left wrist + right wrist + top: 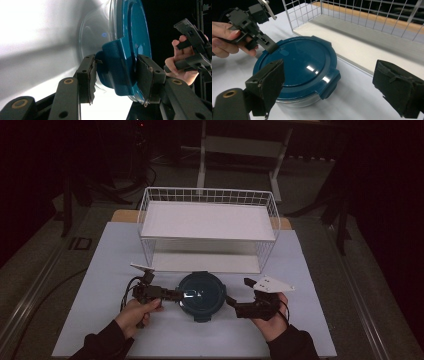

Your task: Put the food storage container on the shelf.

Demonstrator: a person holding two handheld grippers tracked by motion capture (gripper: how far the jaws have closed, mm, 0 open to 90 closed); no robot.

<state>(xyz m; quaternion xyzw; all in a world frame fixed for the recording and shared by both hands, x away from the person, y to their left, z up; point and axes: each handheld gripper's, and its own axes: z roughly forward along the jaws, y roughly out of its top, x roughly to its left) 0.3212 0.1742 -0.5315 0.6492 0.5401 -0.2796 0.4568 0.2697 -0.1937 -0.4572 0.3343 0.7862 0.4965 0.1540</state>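
Observation:
A round clear container with a dark teal lid (201,295) stands on the white table in front of the wire rack. My left gripper (179,295) reaches in from the container's left side. In the left gripper view its pads press on both sides of a teal lid latch (120,75), so it is shut on that latch. My right gripper (239,291) sits just off the container's right side. In the right gripper view its jaws stand wide apart, open, with the lid (299,62) and a side latch (329,86) ahead of them.
A white wire rack (207,220) with a flat upper shelf stands right behind the container, its lower opening facing me. The white tabletop (100,270) spreads to both sides. Dark floor and a stand's legs lie beyond the table.

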